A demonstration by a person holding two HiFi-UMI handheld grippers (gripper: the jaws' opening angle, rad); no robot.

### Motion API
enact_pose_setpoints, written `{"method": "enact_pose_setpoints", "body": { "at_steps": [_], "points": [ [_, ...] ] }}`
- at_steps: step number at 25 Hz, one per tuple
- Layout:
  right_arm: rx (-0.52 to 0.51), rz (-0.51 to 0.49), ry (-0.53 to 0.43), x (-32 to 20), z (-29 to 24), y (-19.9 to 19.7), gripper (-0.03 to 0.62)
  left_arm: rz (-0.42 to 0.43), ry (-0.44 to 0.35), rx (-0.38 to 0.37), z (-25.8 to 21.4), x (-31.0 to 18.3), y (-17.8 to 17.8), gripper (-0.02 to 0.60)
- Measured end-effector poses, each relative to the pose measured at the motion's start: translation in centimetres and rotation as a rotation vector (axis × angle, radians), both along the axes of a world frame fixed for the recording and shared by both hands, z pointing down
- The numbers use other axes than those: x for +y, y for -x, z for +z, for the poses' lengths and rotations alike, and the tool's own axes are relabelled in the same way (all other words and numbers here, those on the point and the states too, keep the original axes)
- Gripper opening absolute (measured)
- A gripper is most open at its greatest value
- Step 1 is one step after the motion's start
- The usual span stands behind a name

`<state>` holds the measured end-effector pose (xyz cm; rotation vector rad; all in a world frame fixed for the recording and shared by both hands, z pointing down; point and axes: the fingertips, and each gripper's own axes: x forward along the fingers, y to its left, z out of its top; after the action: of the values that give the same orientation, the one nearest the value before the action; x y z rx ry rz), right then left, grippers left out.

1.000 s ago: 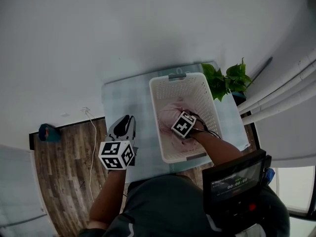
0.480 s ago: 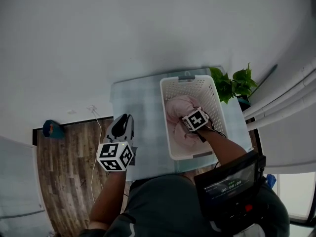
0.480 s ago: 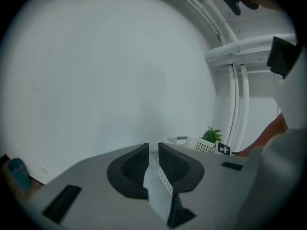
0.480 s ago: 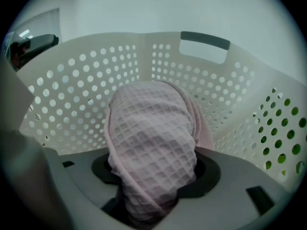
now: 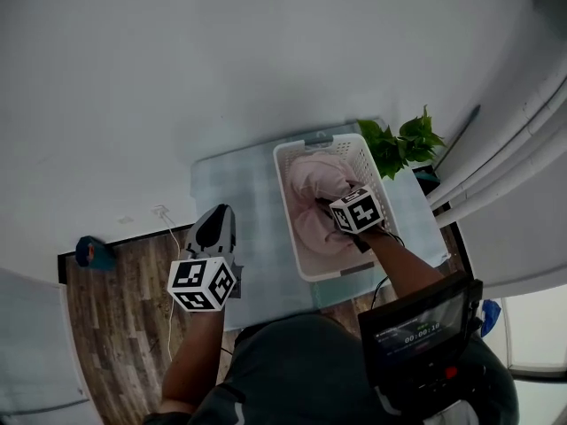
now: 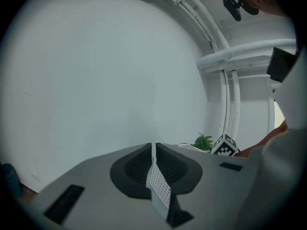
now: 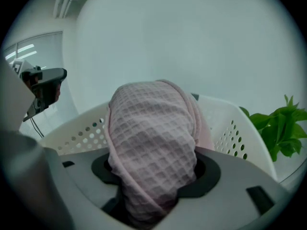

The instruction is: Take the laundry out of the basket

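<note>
Pink waffle-weave cloth (image 5: 317, 193) sits inside the white perforated laundry basket (image 5: 285, 204), centre-right of the head view, bunched up & filling most of the interior. We see the right gripper (image 5: 339, 209) reaching into the basket from the lower right, its marker cube (image 5: 356, 211) just above the cloth. In the right gripper view a thick fold of the cloth (image 7: 152, 138) stands up btw the jaws, which are clamped on it at a middling width. The fold hides the pads, w/ the basket wall (image 7: 81, 133) curving behind it.

The left gripper (image 5: 215, 228) is lower left of centre in the head view, over the table's left edge & well apart from the basket. In its own view we see the left gripper (image 6: 153, 159) w/ jaws pressed together, nothing btw them, facing a plain white wall.

The basket stands on a pale checked table (image 5: 237, 193), toward its right side. A leafy green plant (image 5: 399, 144) is just beside the basket's upper-right corner. Below the table, at left, is a wood floor (image 5: 115, 326) w/ a white cable (image 5: 168, 237) on it.
</note>
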<state>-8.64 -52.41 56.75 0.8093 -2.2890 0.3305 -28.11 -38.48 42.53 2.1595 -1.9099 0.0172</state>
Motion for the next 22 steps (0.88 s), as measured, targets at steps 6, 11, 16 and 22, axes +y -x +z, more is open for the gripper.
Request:
{"method": "enact_pose_setpoints", "body": {
  "at_steps": [6,11,16,22],
  "points": [
    [-0.111,0.015,-0.094,1.6,-6.0,-0.2,0.305,0.046,-0.034,0.0,-1.9,-0.2,-1.5,0.023],
    [-0.191,0.036,-0.175,3.1,-10.7,-0.9,0.305,0.085,-0.072,0.01,-3.5,0.0,-2.6,0.021],
    [-0.272,0.069,-0.25,4.7,-15.3,-2.3,0.305,0.126,-0.113,0.014,-5.4,0.2,-3.8,0.02],
    [-0.366,0.127,-0.33,6.8,-20.8,-4.6,0.305,0.179,-0.149,0.0,-7.2,0.4,-5.4,0.018]
  ]
}}
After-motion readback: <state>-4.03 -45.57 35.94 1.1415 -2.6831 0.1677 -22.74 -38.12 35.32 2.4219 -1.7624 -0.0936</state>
